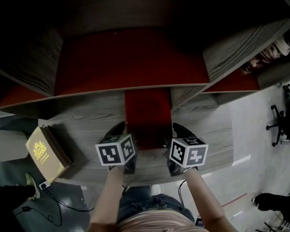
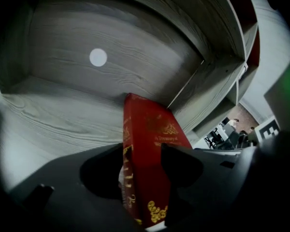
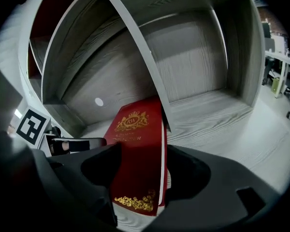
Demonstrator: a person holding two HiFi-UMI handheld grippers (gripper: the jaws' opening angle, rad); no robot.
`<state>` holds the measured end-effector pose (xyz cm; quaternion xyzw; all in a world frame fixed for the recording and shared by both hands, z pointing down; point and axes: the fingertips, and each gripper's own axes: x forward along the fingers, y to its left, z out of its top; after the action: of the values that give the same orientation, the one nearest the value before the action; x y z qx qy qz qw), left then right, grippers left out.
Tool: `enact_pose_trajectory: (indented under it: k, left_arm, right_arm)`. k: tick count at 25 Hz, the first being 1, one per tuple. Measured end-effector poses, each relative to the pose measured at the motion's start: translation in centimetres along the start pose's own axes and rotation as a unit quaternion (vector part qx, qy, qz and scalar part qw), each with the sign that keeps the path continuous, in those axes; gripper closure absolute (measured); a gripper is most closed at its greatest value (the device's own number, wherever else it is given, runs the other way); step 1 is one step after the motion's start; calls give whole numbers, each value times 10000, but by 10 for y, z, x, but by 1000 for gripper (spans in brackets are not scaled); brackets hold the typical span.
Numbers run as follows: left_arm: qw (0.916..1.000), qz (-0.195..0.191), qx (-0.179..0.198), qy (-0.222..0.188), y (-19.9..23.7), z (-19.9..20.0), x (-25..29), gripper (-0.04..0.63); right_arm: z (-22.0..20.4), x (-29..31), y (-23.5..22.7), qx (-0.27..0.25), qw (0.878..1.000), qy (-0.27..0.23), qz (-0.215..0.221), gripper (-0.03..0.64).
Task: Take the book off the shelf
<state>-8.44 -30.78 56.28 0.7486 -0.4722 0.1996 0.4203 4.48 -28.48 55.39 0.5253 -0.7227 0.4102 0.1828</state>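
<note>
Left hand-held gripper (image 2: 141,151) astride red book (image 2: 152,124), grey woodgrain shelf (image 2: 63,115)

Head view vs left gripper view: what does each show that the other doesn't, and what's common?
Only head view: a tan book lying at the wooden surface's left end, the person's forearms, and the left gripper and right gripper flanking the red book. Only left gripper view: gold print on the red book's spine, the book between that gripper's open jaws, a white dot on the back panel. Both: the red book, the grey wood-grain shelving, the right gripper's marker cube.
</note>
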Motion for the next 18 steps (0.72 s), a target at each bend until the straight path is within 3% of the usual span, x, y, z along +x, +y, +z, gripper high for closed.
enact_pose_trajectory:
  k: [18]
  left_arm:
    - [9970, -343, -651, 253, 4, -6, 15, 357]
  right_arm:
    - [-12, 21, 1, 29, 9991, 415, 73, 330]
